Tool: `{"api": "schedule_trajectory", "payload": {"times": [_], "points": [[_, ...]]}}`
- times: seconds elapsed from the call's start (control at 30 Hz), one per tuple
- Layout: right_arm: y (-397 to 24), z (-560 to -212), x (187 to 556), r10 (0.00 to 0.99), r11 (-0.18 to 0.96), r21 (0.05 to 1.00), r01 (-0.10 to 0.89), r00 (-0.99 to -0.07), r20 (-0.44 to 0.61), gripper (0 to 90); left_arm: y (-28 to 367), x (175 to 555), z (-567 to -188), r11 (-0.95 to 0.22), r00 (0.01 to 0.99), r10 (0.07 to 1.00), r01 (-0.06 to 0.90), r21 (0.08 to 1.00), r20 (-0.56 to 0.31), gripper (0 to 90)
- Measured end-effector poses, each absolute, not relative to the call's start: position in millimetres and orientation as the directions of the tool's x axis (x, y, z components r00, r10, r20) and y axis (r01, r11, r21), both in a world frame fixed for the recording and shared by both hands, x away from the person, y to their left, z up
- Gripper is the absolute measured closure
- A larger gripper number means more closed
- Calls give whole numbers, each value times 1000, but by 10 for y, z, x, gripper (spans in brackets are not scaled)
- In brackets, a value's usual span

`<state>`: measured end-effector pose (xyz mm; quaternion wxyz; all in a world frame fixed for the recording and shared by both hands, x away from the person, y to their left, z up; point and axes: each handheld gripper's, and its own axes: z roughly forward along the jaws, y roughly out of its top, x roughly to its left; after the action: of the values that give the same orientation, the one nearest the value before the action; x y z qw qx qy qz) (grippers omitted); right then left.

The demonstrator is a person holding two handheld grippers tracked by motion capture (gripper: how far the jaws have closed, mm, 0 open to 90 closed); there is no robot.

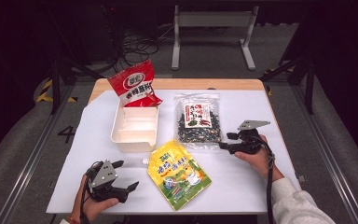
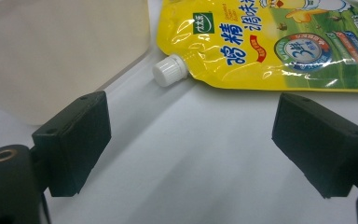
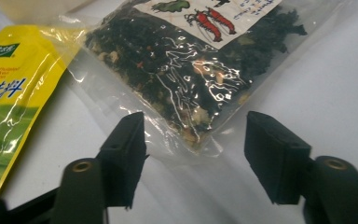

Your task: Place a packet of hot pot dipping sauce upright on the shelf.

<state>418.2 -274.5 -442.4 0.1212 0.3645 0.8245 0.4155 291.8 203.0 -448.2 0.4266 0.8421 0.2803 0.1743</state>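
From the high view I see a white table (image 1: 242, 182) with a cream divided tray (image 1: 135, 128) near its far left, and a red snack bag (image 1: 134, 84) leaning upright at the tray's far end, its lower edge down inside the back compartment. To the right of the tray lies a clear packet of dark dried seaweed mix (image 1: 198, 121), flat on the table, with a printed label on its upper half. In front of the tray and packet lies a yellow spouted pouch (image 1: 178, 173), flat and angled, its white cap (image 1: 145, 161) pointing toward the tray's near corner. My left gripper (image 1: 126, 176) sits low at the near left of the table, just beside the pouch, held in the person's left hand (image 1: 91, 205); its jaws stand wide apart with nothing between them. In the left gripper view the cap (image 2: 169, 71) lies ahead between the jaws, on bare table, close to the tray's wall (image 2: 60, 51) but I cannot tell whether it touches it, and the yellow pouch (image 2: 270, 42) spreads off to the right. My right gripper (image 1: 227, 141) is at the near right corner of the seaweed packet, held in the person's right hand (image 1: 256, 158). In the right gripper view its jaws are released, spread to either side of the packet's corner (image 3: 191, 74), the clear sealed edge lying between them without being pinched; the yellow pouch (image 3: 14, 93) shows at the left.
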Motion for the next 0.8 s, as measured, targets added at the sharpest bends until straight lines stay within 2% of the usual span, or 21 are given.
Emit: {"api": "schedule_trajectory", "payload": {"times": [0.07, 0.23, 0.37, 0.47, 0.57, 0.6, 0.63, 0.8], "points": [[-2724, -4415, 4126, 693, 405, 775, 485, -716, 86, 467, 2077, 2916, -4498, -467, 778, 627, 332, 820, 42, 120], [-2732, -4419, 4039, 696, 414, 770, 485, -714, 75, 411, 2113, 2942, -4524, -455, 774, 633, 342, 822, 28, 119], [-2700, -4438, 4046, 695, 433, 768, 471, -717, 48, 432, 2102, 2959, -4529, -450, 778, 628, 342, 825, 20, 119], [-2653, -4466, 4044, 687, 464, 769, 439, -726, -1, 517, 2084, 2962, -4546, -471, 790, 613, 340, 814, 25, 119], [-2630, -4451, 4017, 665, 509, 769, 386, -744, -66, 673, 2071, 2947, -4556, -480, 797, 603, 340, 809, 23, 121], [-2619, -4429, 4006, 654, 534, 768, 355, -749, -108, 757, 2072, 2943, -4557, -479, 797, 603, 341, 809, 21, 121], [-2616, -4421, 4003, 646, 538, 769, 344, -754, -116, 790, 2079, 2935, -4562, -474, 797, 604, 342, 811, 16, 121], [-2565, -4425, 4004, 601, 571, 760, 311, -789, -130, 843, 2092, 2924, -4571, -477, 797, 604, 352, 806, 9, 122]]}}
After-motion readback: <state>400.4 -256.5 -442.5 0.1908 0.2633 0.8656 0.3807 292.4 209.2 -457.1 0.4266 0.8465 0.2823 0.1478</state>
